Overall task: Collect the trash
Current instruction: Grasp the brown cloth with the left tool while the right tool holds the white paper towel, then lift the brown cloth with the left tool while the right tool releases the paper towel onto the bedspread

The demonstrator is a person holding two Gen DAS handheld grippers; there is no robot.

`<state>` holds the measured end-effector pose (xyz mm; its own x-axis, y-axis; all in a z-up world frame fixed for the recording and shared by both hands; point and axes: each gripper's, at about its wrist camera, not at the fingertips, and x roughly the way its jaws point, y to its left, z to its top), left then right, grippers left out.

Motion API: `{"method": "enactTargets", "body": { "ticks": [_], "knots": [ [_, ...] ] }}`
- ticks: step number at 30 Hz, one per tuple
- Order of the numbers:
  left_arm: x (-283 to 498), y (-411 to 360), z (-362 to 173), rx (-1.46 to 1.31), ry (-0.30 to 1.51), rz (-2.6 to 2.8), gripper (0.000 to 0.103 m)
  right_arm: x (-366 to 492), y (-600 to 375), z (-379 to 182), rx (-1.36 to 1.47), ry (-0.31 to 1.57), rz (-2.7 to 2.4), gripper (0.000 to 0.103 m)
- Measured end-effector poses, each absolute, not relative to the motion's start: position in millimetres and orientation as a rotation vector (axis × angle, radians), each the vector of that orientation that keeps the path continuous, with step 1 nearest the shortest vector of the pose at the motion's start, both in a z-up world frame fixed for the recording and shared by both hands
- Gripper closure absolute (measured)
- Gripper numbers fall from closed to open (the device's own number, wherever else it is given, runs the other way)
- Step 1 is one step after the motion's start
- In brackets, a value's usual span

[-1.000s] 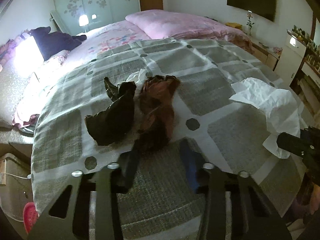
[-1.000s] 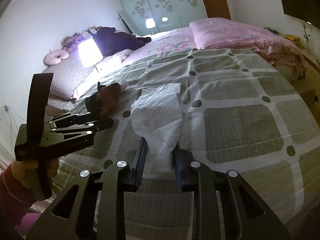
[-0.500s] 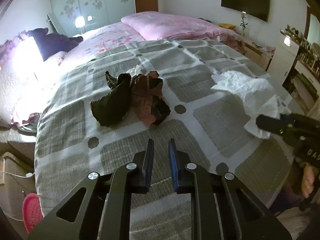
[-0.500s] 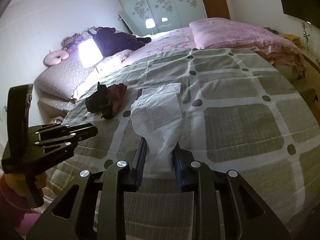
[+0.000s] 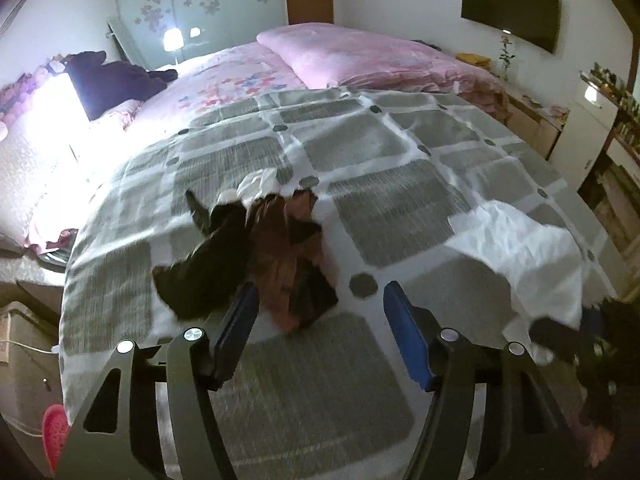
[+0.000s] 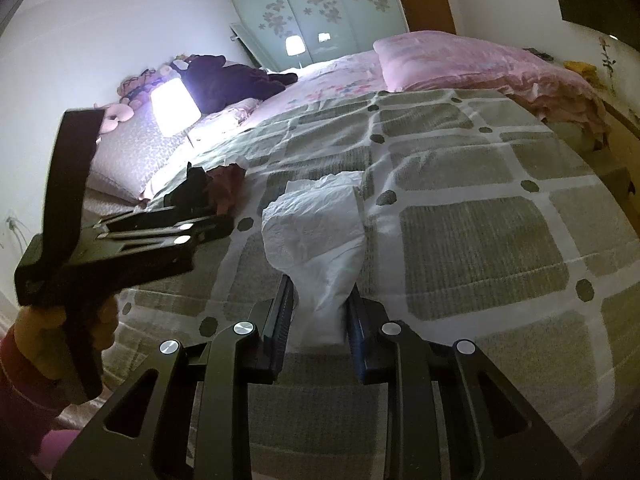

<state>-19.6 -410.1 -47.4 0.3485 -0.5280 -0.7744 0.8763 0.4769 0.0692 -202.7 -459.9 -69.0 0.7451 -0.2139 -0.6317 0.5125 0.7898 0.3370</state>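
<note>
Bedroom: grey-checked blanket (image 5: pixel 400 208) covers bed, pink duvet (image 5: pixel 360 56) beyond.

On the bed (image 5: pixel 400 152), crumpled wrappers (image 5: pixel 260 256) lie left of the bag (image 5: pixel 520 248), seemingly apart.

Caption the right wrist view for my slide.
Right gripper clamps a white plastic bag on the checked bedspread.
</note>
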Motion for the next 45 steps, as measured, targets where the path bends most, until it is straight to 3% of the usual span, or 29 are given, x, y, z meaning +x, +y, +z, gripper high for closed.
{"method": "enactTargets", "body": {
  "ticks": [4,7,13,37,38,40,43,44,45],
  "knots": [
    [-19,-420,-50,0.533,0.771,-0.946,0.042,-204,-463,-71,0.535,0.606,-0.424,0.078],
    [-25,-425,-53,0.570,0.752,-0.944,0.060,-205,-466,-72,0.541,0.605,-0.427,0.078],
    [-31,-421,-56,0.607,0.719,-0.928,0.078,-206,-465,-73,0.545,0.606,-0.425,0.078],
    [-51,-289,-48,0.576,0.763,-0.951,0.079,-177,-420,-72,0.441,0.659,-0.306,0.076],
    [-51,-287,-49,0.572,0.768,-0.948,0.079,-176,-418,-72,0.438,0.659,-0.304,0.076],
    [-48,-283,-48,0.555,0.781,-0.944,0.059,-175,-417,-71,0.438,0.658,-0.305,0.074],
    [-48,-278,-44,0.524,0.751,-0.929,0.035,-179,-421,-70,0.465,0.644,-0.320,0.047],
    [-47,-278,-43,0.518,0.745,-0.929,0.031,-181,-422,-69,0.474,0.635,-0.332,0.038],
    [-48,-278,-41,0.511,0.740,-0.931,0.030,-184,-425,-68,0.485,0.624,-0.346,0.035]
  ]
}}
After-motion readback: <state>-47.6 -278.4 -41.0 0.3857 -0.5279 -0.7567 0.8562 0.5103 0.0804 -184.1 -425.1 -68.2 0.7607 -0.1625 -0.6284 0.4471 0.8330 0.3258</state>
